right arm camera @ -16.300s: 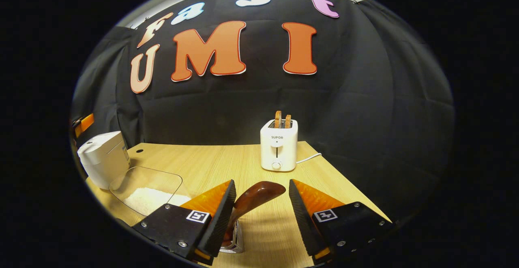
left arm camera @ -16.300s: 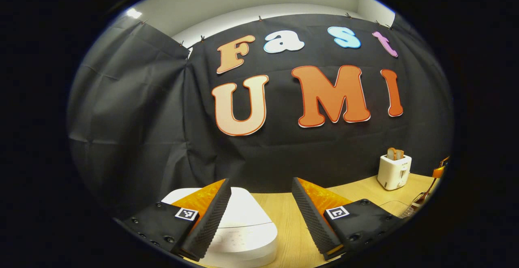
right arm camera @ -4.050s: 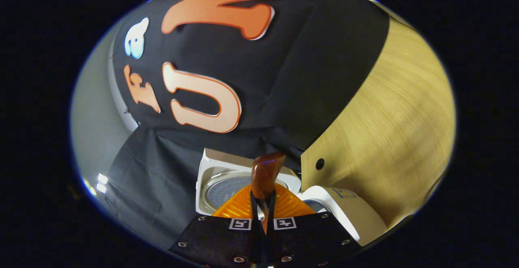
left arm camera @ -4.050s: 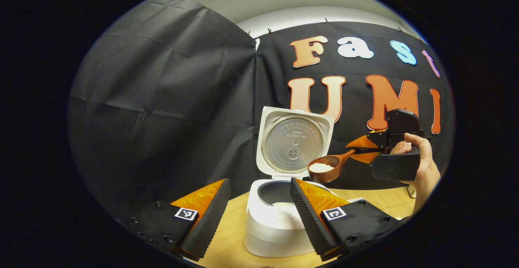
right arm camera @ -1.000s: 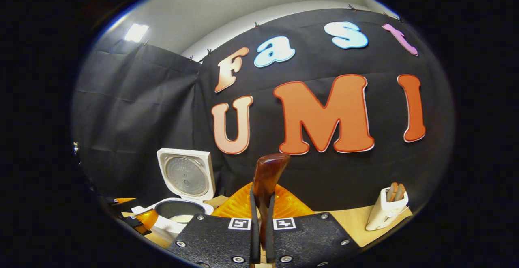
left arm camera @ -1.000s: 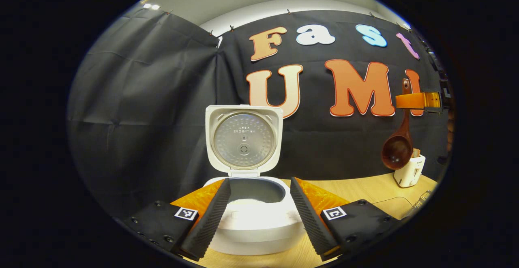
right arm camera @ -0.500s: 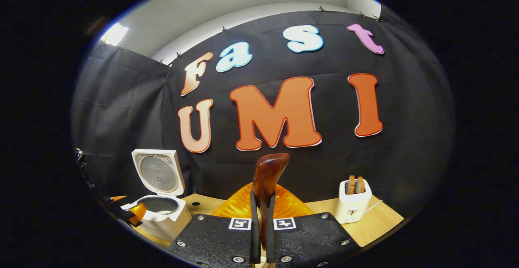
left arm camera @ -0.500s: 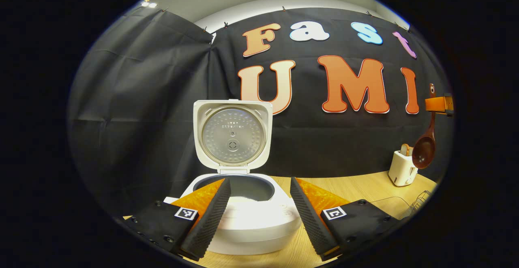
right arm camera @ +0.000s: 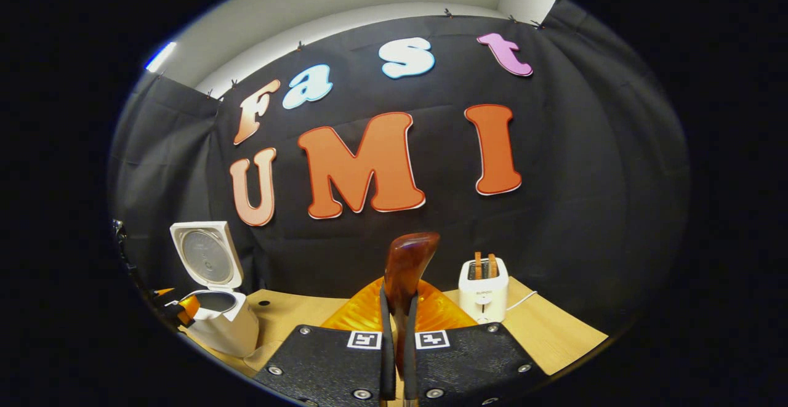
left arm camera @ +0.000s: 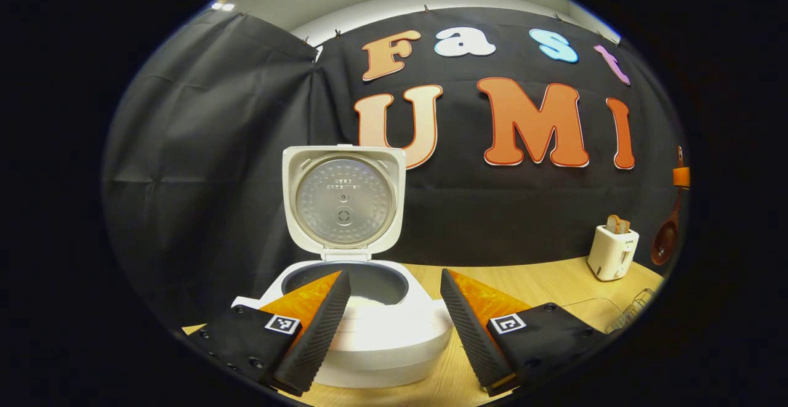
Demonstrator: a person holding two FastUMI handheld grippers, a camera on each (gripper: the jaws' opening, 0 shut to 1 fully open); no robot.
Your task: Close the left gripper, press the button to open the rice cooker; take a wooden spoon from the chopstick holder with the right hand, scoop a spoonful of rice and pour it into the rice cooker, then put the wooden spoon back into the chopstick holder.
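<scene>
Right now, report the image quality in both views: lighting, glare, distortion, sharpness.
Left gripper view: fisheye bends the table edge; even light, sharp on the rice cooker, its lid plate catching a soft sheen; the wooden spoon squeezed at the dim right edge. Right gripper view: a ceiling light flares at upper left; a highlight on the spoon handle; the toaster sharp, the right gripper dark.

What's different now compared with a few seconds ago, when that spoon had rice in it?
The wooden spoon has been emptied and carried away from the rice cooker toward the toaster; it now hangs bowl-down. The right gripper is still clamped on its handle. The cooker's lid stays up, and the left gripper stays open in front of it.
</scene>
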